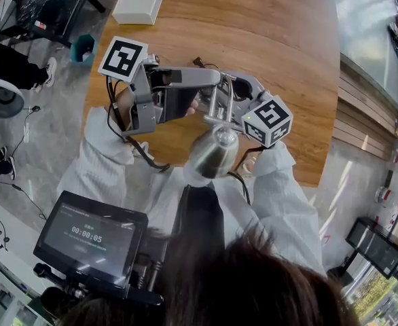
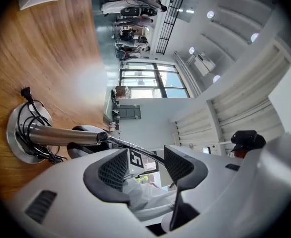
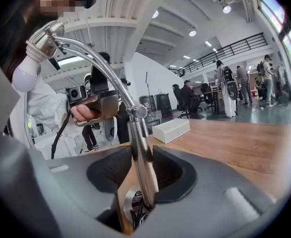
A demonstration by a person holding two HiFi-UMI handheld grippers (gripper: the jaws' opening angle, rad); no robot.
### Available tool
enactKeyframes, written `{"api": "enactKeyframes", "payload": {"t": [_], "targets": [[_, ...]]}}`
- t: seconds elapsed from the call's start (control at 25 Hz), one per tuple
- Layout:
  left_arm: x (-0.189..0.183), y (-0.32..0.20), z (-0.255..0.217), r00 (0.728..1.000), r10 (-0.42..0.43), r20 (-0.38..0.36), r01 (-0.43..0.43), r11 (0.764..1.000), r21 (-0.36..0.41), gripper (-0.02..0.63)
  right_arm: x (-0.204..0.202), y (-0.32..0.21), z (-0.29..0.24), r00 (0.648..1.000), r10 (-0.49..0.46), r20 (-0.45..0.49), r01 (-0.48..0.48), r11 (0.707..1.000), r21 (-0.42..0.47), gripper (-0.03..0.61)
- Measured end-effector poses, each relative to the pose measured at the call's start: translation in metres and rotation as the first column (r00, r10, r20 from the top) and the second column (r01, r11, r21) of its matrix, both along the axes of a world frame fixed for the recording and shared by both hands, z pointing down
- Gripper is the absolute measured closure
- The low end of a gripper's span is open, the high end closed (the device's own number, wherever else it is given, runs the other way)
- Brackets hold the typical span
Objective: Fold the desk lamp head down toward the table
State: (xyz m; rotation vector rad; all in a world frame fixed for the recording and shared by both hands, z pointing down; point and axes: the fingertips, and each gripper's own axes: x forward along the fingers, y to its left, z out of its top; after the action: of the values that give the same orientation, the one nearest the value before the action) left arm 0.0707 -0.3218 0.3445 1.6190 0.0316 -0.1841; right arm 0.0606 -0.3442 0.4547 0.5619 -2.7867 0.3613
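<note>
Lamp sits near the table [image 1: 267, 39] edge, close in front of the person, its base [image 2: 14, 144] flat on the wood with the cord [image 2: 32, 125] bundled on it.

Right gripper [image 3: 139, 166]: jaws closed on the post [image 2: 61, 134], low down, just above the base. Looks like a steadying hold.

Left gripper [image 2: 146, 160]: jaws apart, nothing clamped. The thin arm [image 2: 141, 150] crosses just past the gap. Cannot tell whether it sits between the jaws or beyond them.

Progress: fold not done, by my reading.
- Head [image 3: 42, 39] rides high, well clear of the table.
- Arm arches up from the joint at the post top, over toward the person.
- One hold is set; the working grip on arm or head is not yet made.
- Left to do: close on the upper part and swing it down about the joint.

Orientation:
- Post's long axis upright, square to the table.
- Arm curves up and back toward the person.
- Head's axis tilts down, bulb [image 3: 24, 78] end lowest.
- From above, the head [image 1: 212, 156] hangs over the near table edge, mouth toward the person's lap.
</note>
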Motion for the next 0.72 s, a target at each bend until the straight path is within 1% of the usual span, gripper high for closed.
{"api": "enactKeyframes", "payload": {"t": [0.16,0.24,0.28,0.32,0.4,0.44,0.48,0.52,0.56,0.6,0.68,0.72], "targets": [[-0.002,0.008,0.0,1.0,-0.019,0.025,0.016,0.994,0.108,0.383,0.0,0.001,-0.002,1.0,-0.024,0.012,0.024,1.0,-0.016,0.449],[-0.004,0.013,0.003,0.998,-0.026,0.062,0.015,0.983,0.182,0.391,0.0,0.001,-0.002,0.999,-0.044,0.02,0.044,0.999,-0.031,0.447],[-0.005,0.016,0.005,0.995,-0.027,0.094,0.004,0.972,0.235,0.399,0.0,0.002,-0.002,0.998,-0.056,0.024,0.056,0.998,-0.039,0.446],[-0.006,0.019,0.007,0.99,-0.027,0.138,-0.016,0.954,0.301,0.41,0.0,0.002,-0.002,0.997,-0.068,0.025,0.069,0.997,-0.046,0.446],[-0.006,0.025,0.017,0.966,-0.039,0.257,-0.078,0.9,0.429,0.446,0.001,0.002,-0.002,0.995,-0.093,0.029,0.094,0.994,-0.06,0.445],[-0.005,0.029,0.024,0.946,-0.051,0.319,-0.111,0.876,0.47,0.466,0.001,0.003,-0.002,0.994,-0.103,0.031,0.105,0.992,-0.065,0.443],[-0.004,0.032,0.034,0.926,-0.068,0.372,-0.137,0.858,0.496,0.482,0.001,0.003,-0.002,0.993,-0.11,0.034,0.112,0.991,-0.07,0.442],[-0.003,0.033,0.044,0.909,-0.087,0.407,-0.149,0.845,0.513,0.482,0.001,0.003,-0.003,0.993,-0.114,0.037,0.117,0.99,-0.073,0.442],[-0.003,0.033,0.052,0.9,-0.108,0.421,-0.147,0.836,0.528,0.482,0.001,0.004,-0.004,0.992,-0.116,0.04,0.119,0.99,-0.075,0.442],[-0.003,0.032,0.057,0.899,-0.128,0.419,-0.135,0.829,0.542,0.485,0.001,0.004,-0.005,0.992,-0.117,0.043,0.12,0.99,-0.076,0.442],[-0.002,0.031,0.06,0.903,-0.162,0.398,-0.108,0.811,0.576,0.547,0.001,0.005,-0.008,0.992,-0.12,0.048,0.124,0.989,-0.078,0.44],[0.0,0.031,0.06,0.906,-0.173,0.386,-0.101,0.798,0.594,0.557,0.001,0.006,-0.01,0.991,-0.123,0.05,0.127,0.989,-0.079,0.44]]}}
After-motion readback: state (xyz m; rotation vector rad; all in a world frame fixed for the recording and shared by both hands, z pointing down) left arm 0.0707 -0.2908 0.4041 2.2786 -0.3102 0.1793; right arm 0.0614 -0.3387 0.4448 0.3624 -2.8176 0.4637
